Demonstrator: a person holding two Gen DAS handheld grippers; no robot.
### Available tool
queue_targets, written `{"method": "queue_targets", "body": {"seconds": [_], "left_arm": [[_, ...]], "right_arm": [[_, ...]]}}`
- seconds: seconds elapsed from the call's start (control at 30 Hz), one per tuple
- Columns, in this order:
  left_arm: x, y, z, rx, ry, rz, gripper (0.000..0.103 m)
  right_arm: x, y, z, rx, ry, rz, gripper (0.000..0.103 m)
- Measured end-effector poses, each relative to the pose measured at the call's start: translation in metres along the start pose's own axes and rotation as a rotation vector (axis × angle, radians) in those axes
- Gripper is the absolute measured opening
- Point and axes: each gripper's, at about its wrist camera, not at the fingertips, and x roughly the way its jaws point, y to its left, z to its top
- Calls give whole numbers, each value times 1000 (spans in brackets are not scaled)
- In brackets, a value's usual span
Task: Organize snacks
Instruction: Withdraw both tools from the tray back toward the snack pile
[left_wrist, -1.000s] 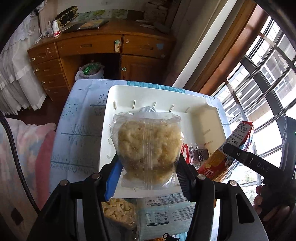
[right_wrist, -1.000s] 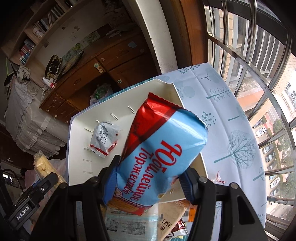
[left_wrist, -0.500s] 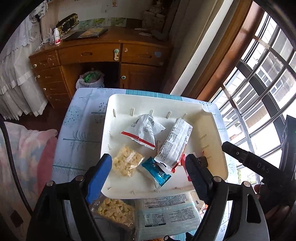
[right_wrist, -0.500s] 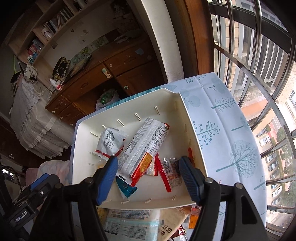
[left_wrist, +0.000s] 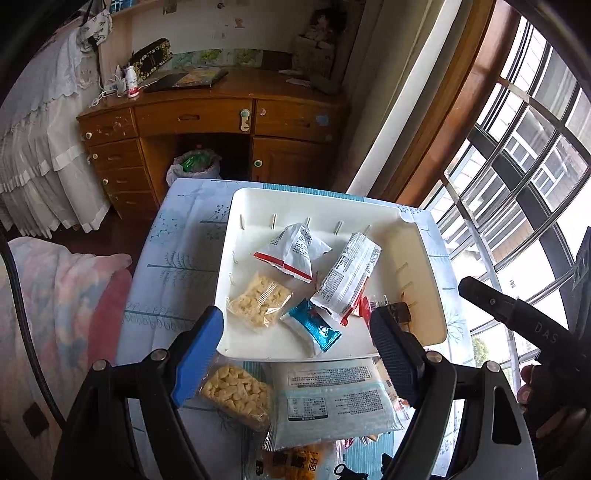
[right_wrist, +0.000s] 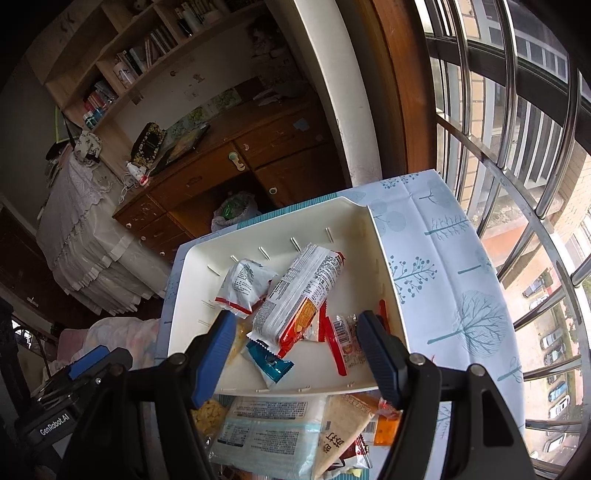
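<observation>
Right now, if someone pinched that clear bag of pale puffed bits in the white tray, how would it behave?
The clear bag would probably feel light and crinkly, since it is thin film around airy pieces. It likely sags at the ends. Squeezed hard, the pieces may crumble.

Place: a lived-in home bedroom or study.
Upper centre: wooden desk (left_wrist: 207, 122) with drawers and clutter.
Upper left: bookshelves (right_wrist: 122, 70) holding books.
Left edge: frilled white cloth (left_wrist: 40, 147), pink blanket (left_wrist: 62, 295).
Right: barred bay window (right_wrist: 517, 147) overlooking parked cars.
Centre: table with tree-print cloth (right_wrist: 436, 266).
</observation>
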Motion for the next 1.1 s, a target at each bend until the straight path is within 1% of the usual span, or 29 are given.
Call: {"method": "queue_targets", "body": {"seconds": [0.07, 0.23, 0.4, 0.53, 0.6, 0.83, 1.1], "left_arm": [[-9, -1, -8, -8, -5, 11, 80], [-31, -2, -29, -28, -11, 48, 81], [-53, -3, -52, -55, -16, 69, 82], [-68, -8, -70, -65, -11, 87, 83], [-74, -10, -79, -77, -8, 87, 85], [-87, -20, -107, -115, 9, 81, 86], [-87, -32, -134, -173, 55, 99, 86]], "right_arm": [[-5, -2, -5, 9, 9, 22, 69], [-22, -3, -23, -3, 13, 45, 69], [-38, -6, -42, -23, 24, 62, 69], [-51, -10, -56, -50, 29, 61, 69], [-57, -13, -61, -61, 36, 61, 69], [-80, -20, -79, -148, 21, 48, 69], [-92, -40, -93, -215, 28, 42, 69]]}}
